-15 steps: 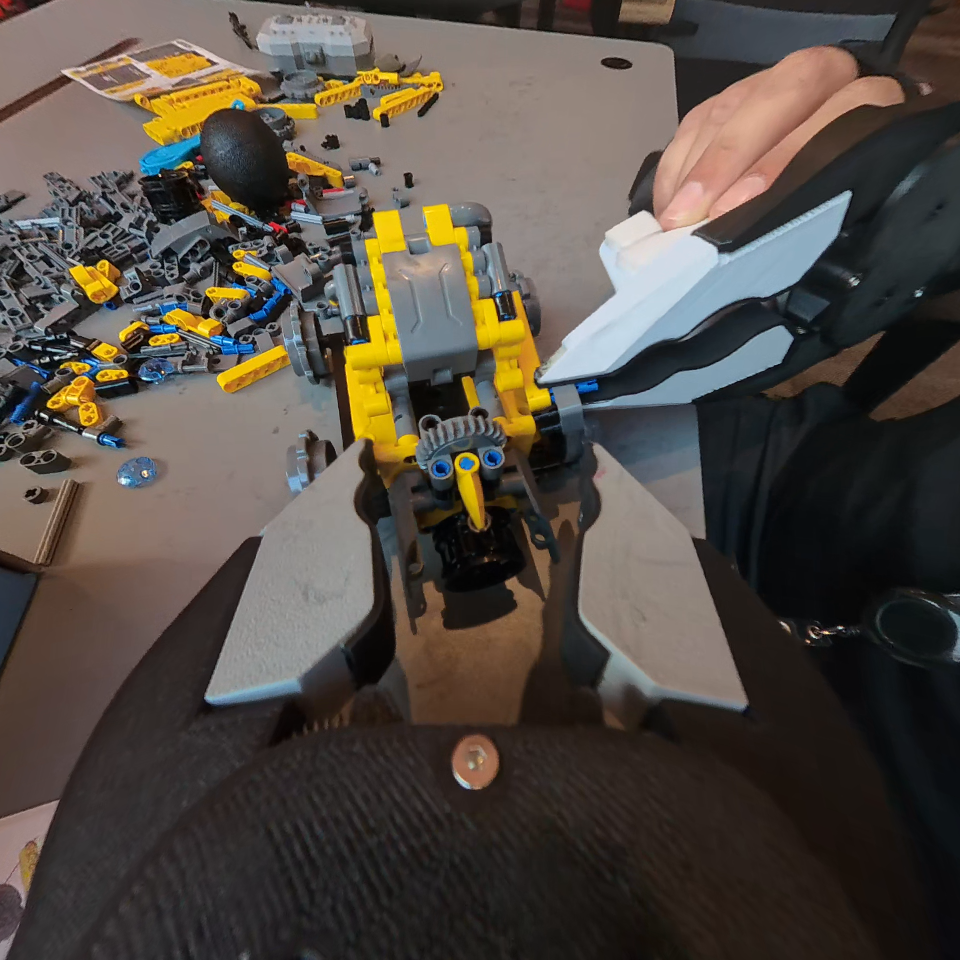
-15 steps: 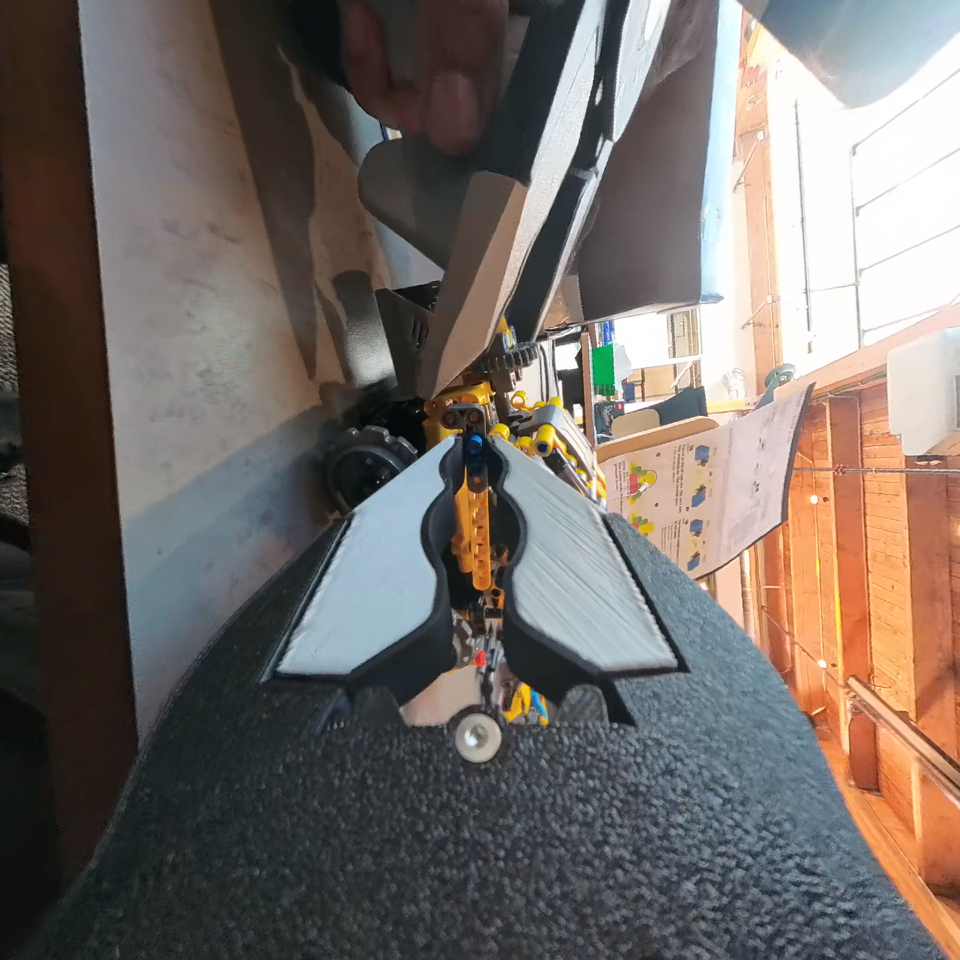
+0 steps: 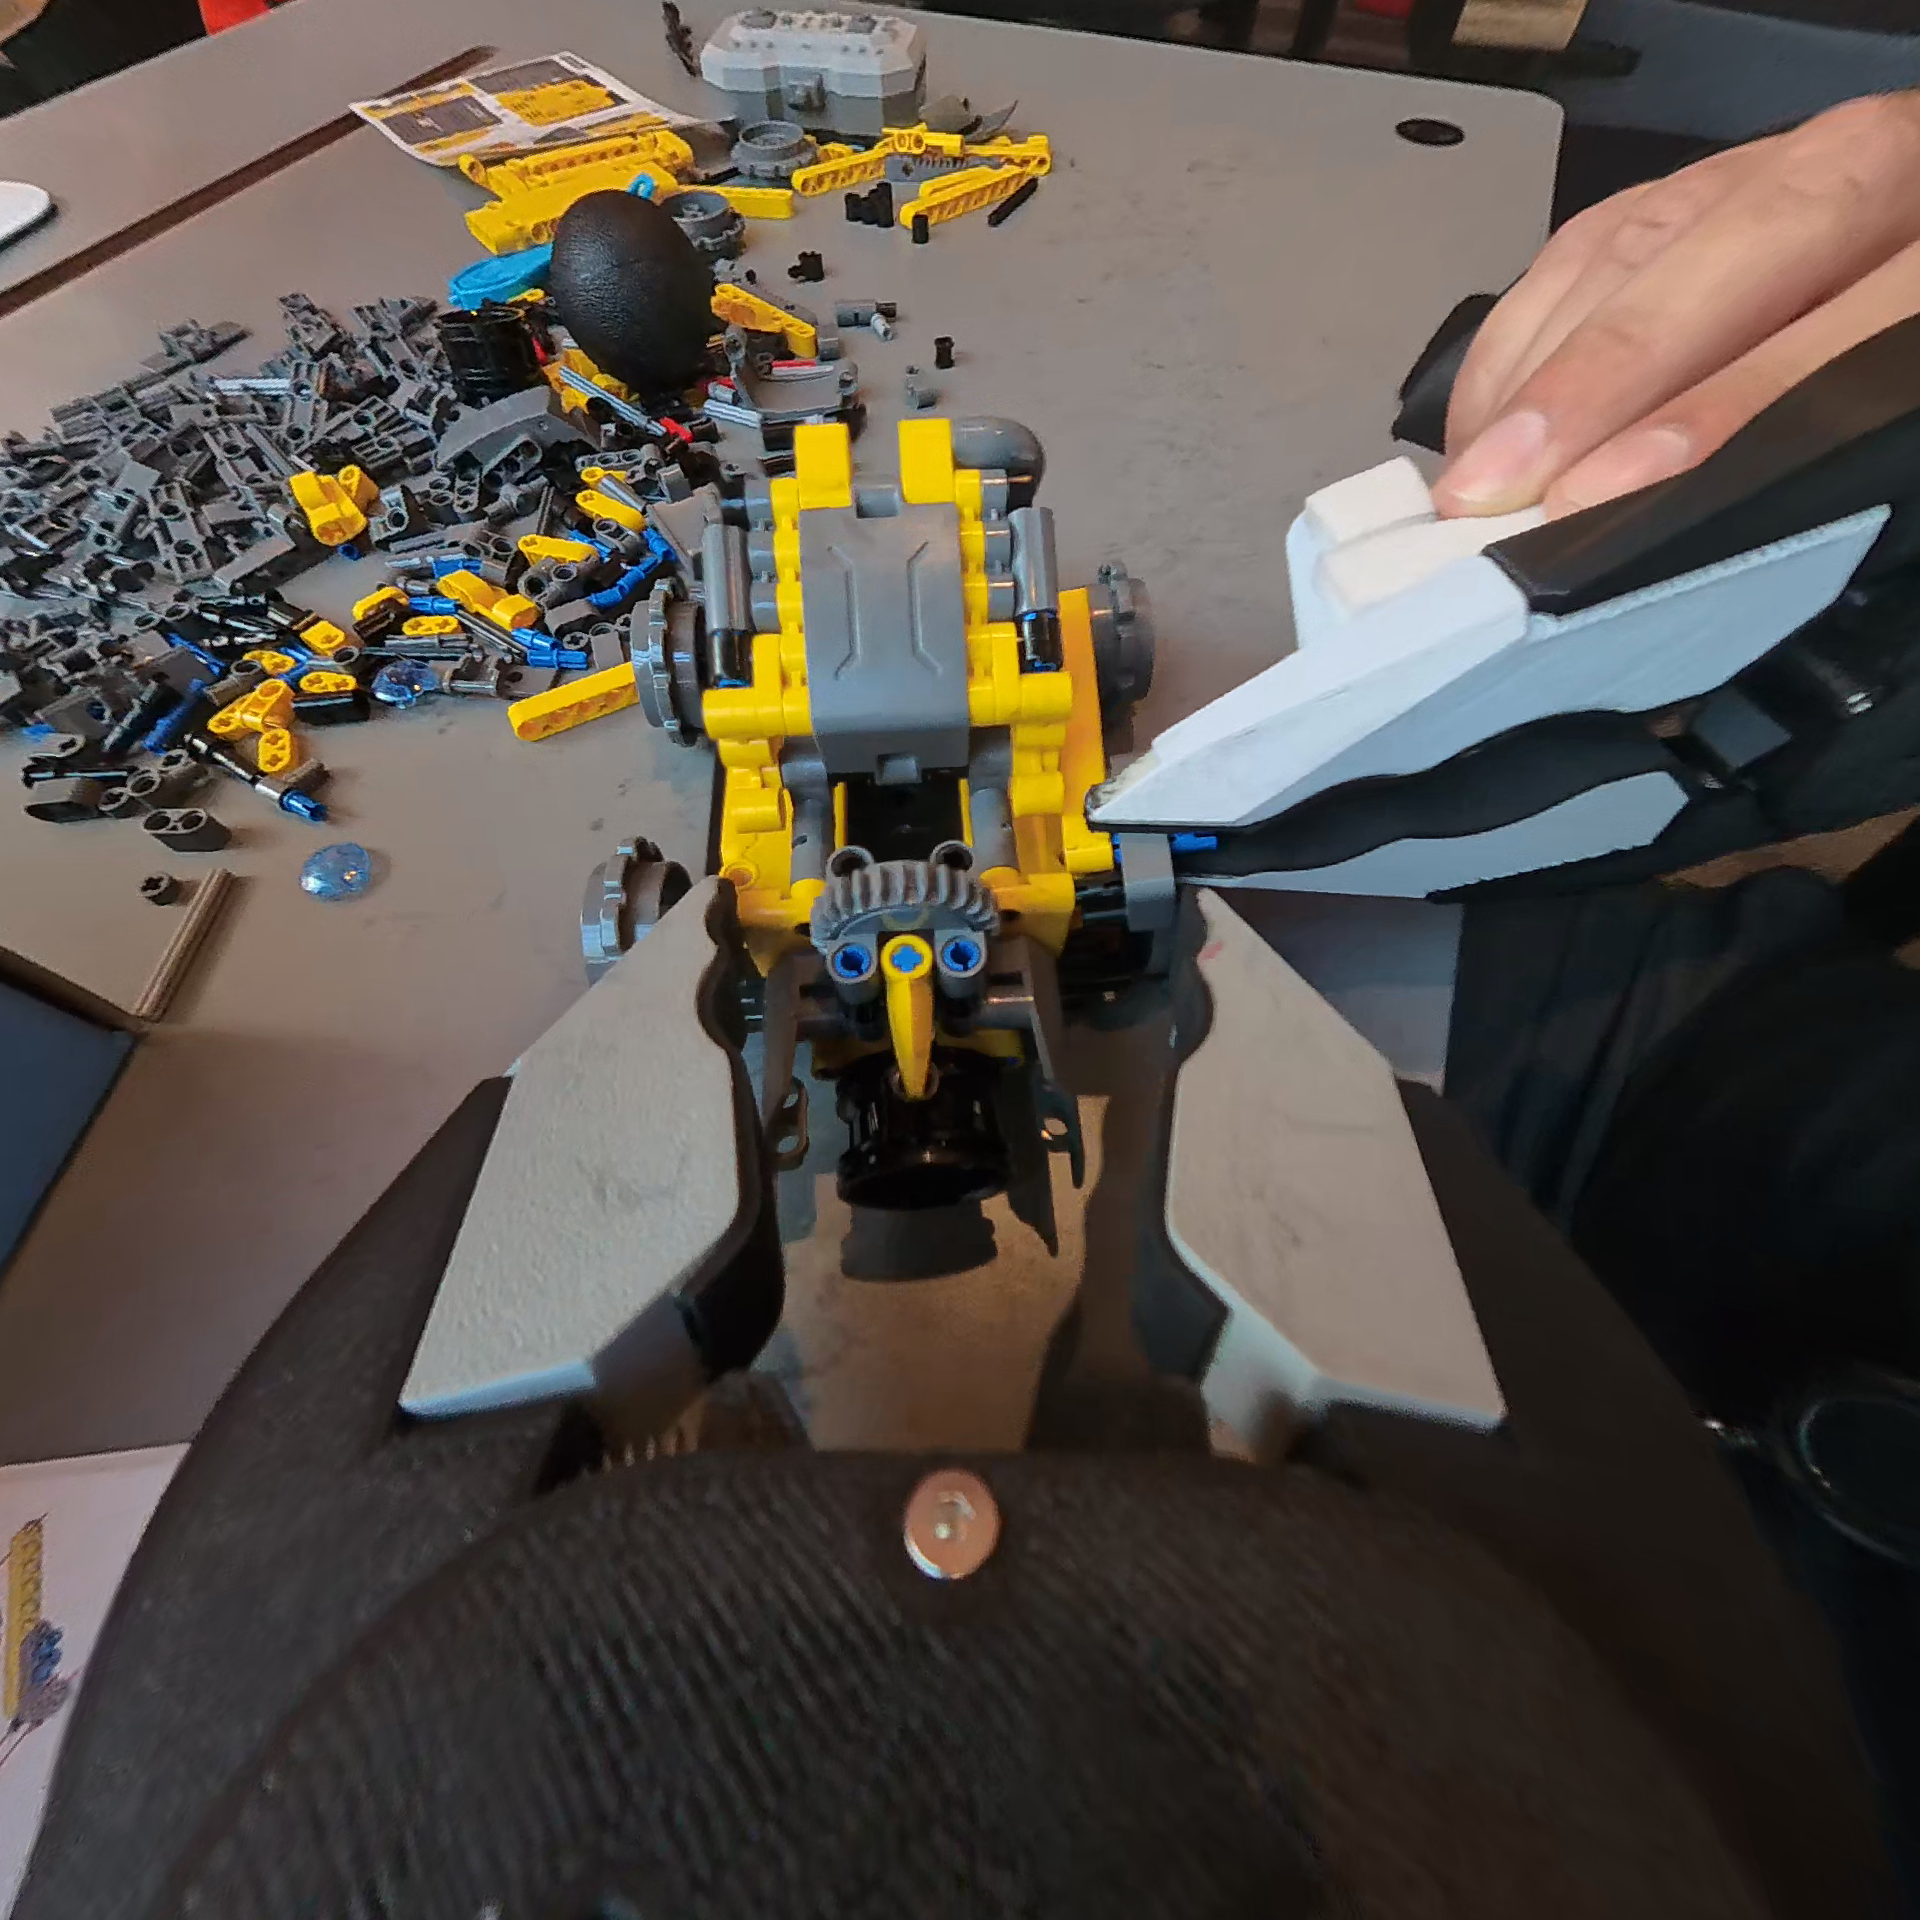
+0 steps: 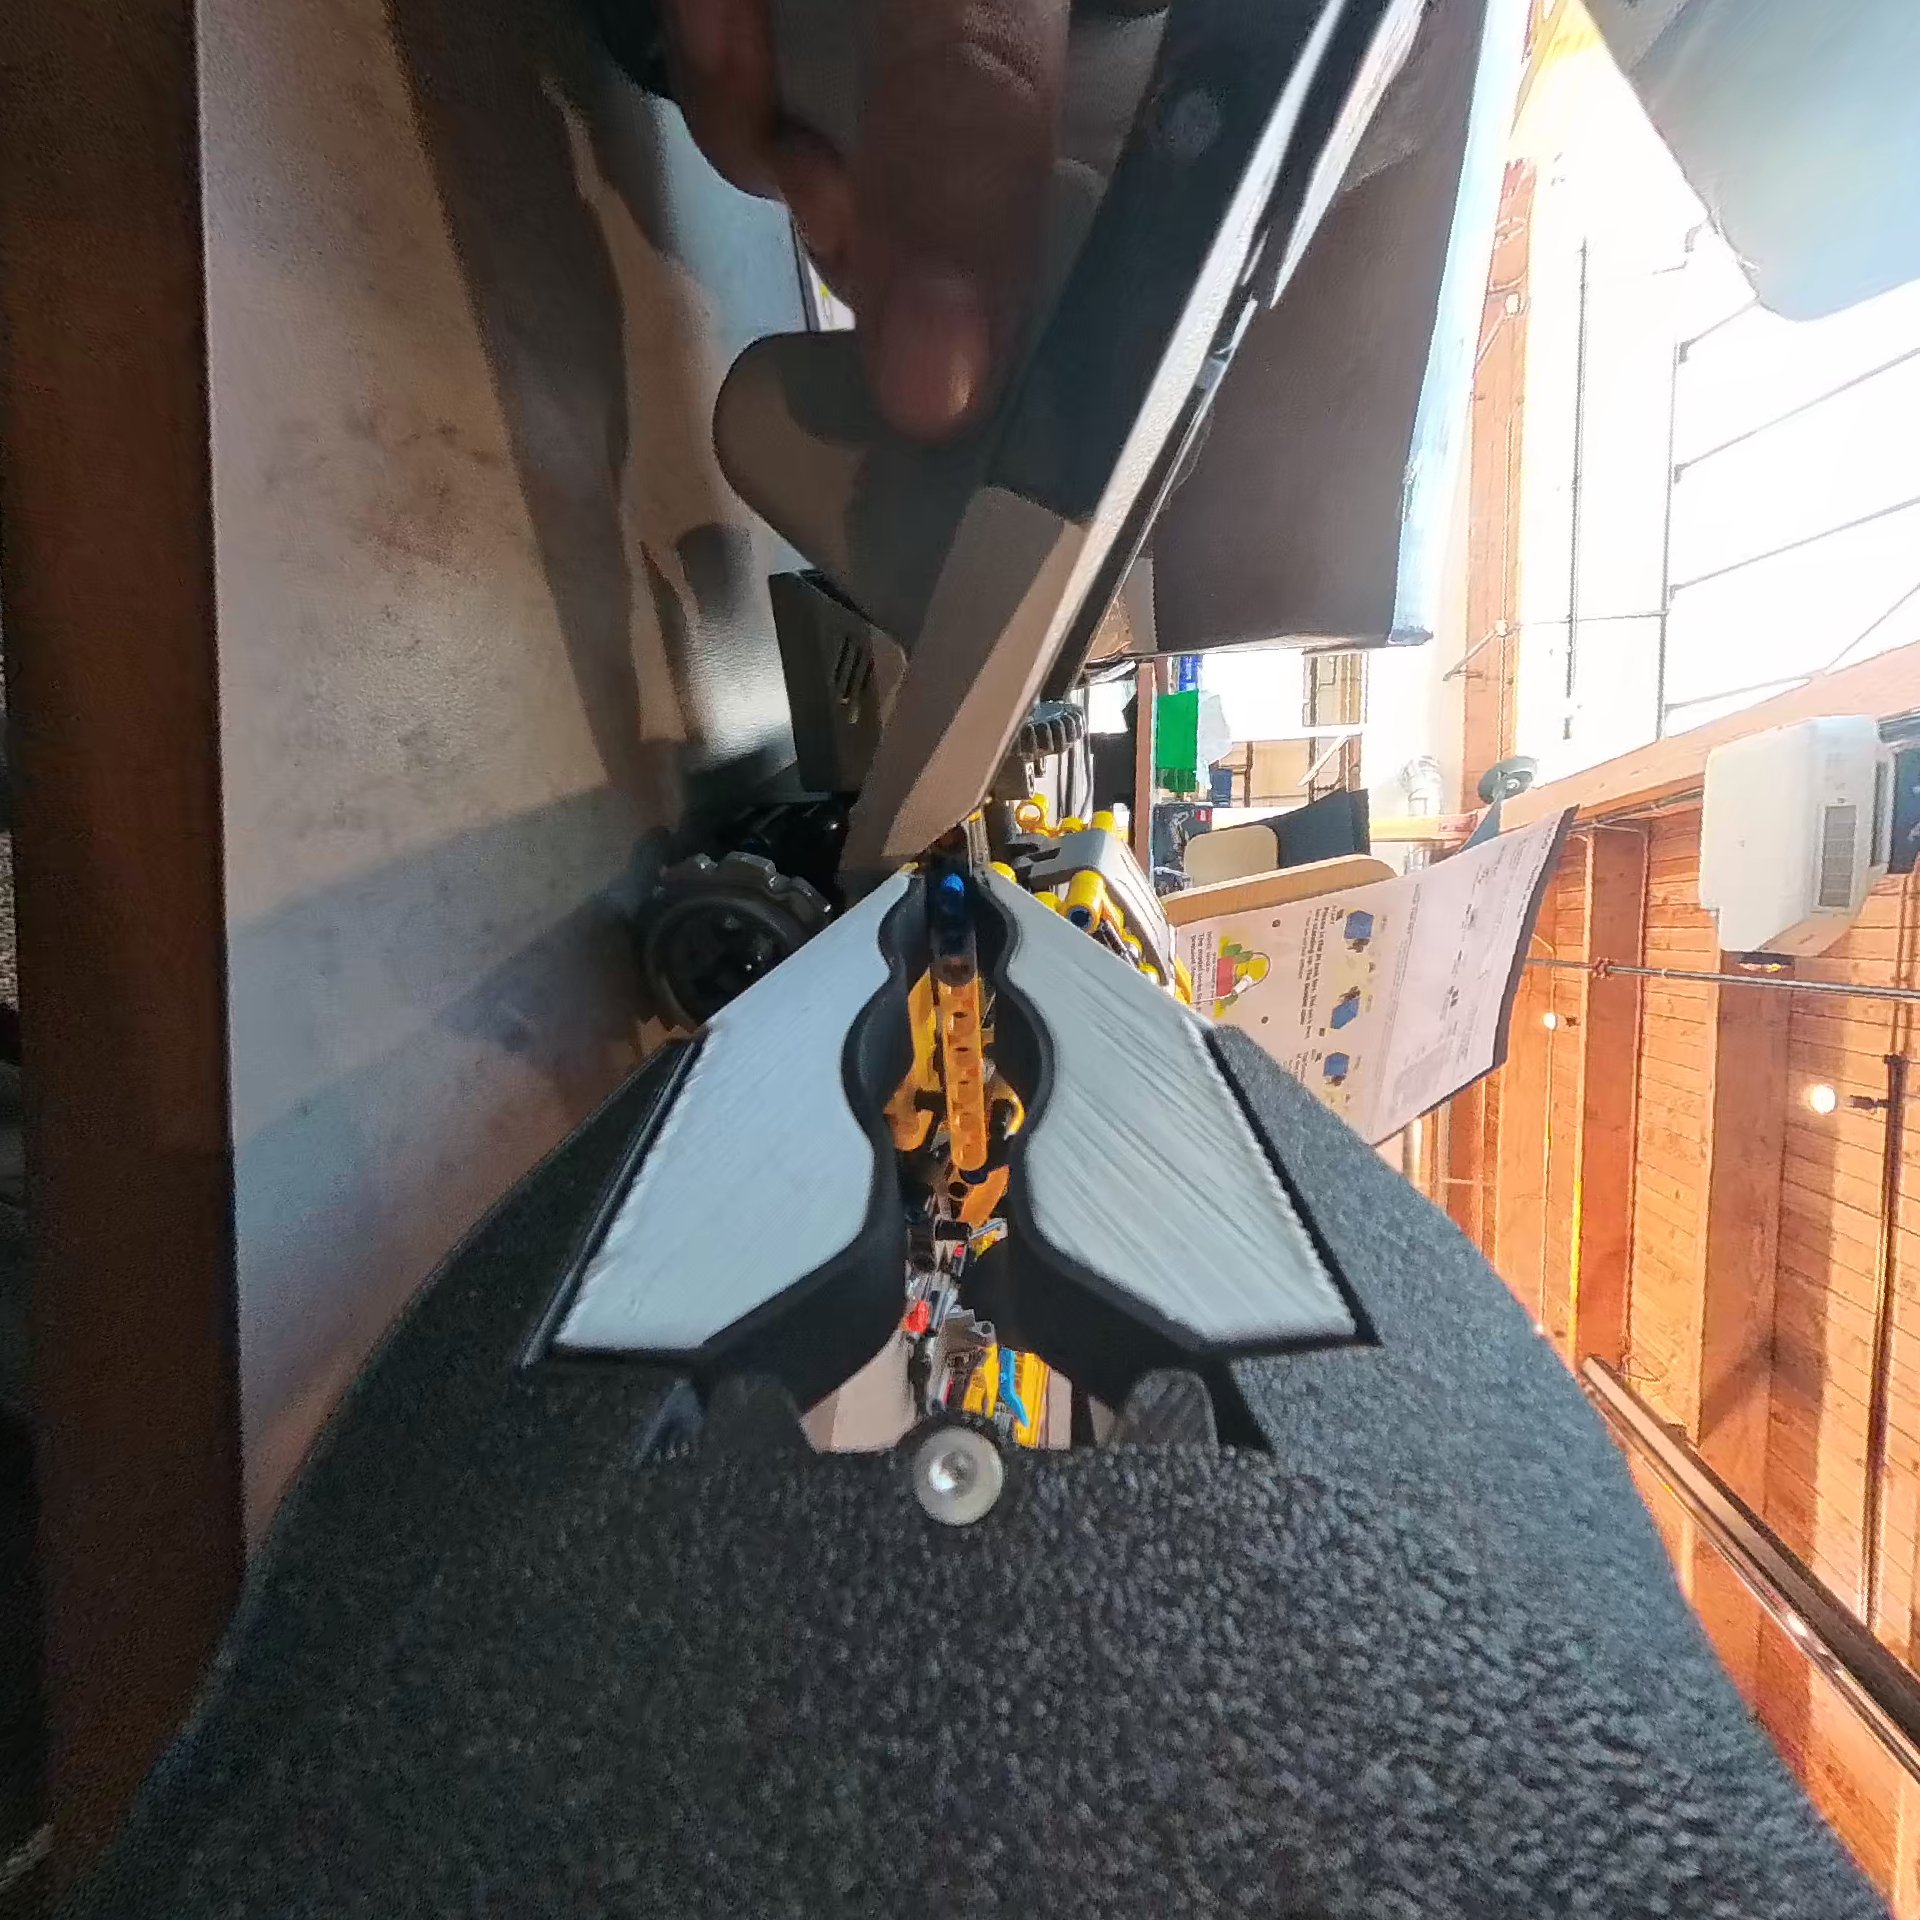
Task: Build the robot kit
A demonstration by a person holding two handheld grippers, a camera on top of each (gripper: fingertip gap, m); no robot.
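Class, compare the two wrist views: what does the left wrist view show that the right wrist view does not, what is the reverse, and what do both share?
Only the left wrist view shows the pile of loose bricks, the black egg-shaped object and the grey gear. Only the right wrist view shows the yellow beam between its closed fingers, the wooden wall and the wall unit. Both show the yellow model, the table and both grippers, left and right.
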